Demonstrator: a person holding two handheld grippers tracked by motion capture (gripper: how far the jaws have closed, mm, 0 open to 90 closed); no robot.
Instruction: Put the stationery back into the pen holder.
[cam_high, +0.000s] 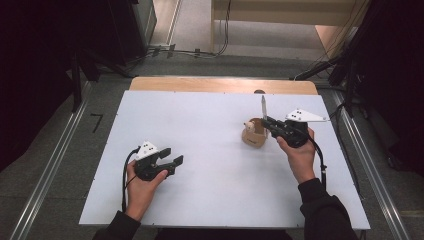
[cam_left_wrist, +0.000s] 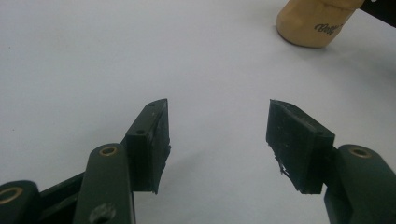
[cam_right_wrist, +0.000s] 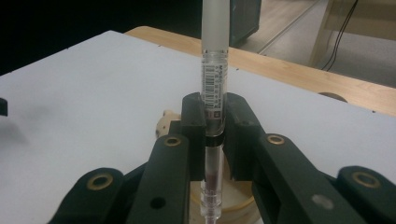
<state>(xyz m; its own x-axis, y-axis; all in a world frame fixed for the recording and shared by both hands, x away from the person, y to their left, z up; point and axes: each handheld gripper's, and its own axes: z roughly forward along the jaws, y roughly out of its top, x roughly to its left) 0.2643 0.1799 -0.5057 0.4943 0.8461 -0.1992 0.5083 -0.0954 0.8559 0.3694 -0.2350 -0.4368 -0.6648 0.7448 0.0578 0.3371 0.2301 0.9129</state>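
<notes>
Toward the right edge of the white table (cam_high: 210, 150), the right gripper (cam_high: 267, 122) is clenched on a clear pen (cam_right_wrist: 212, 93) with a frosted cap, holding it upright above a small tan wooden cup (cam_high: 254, 134); the pen's lower tip sits over the cup's mouth. Near the front left corner, the left gripper (cam_high: 172, 157) rests released, its jaws spread wide with bare table between them.

We find little to read. In the left gripper view, at one o'clock, the tan holder (cam_left_wrist: 317, 23) bears dark script lettering, cut off and too partial to spell out. In the right gripper view, the clear pen (cam_right_wrist: 214, 93) at twelve o'clock carries a white barcode label whose fine print stays illegible.
</notes>
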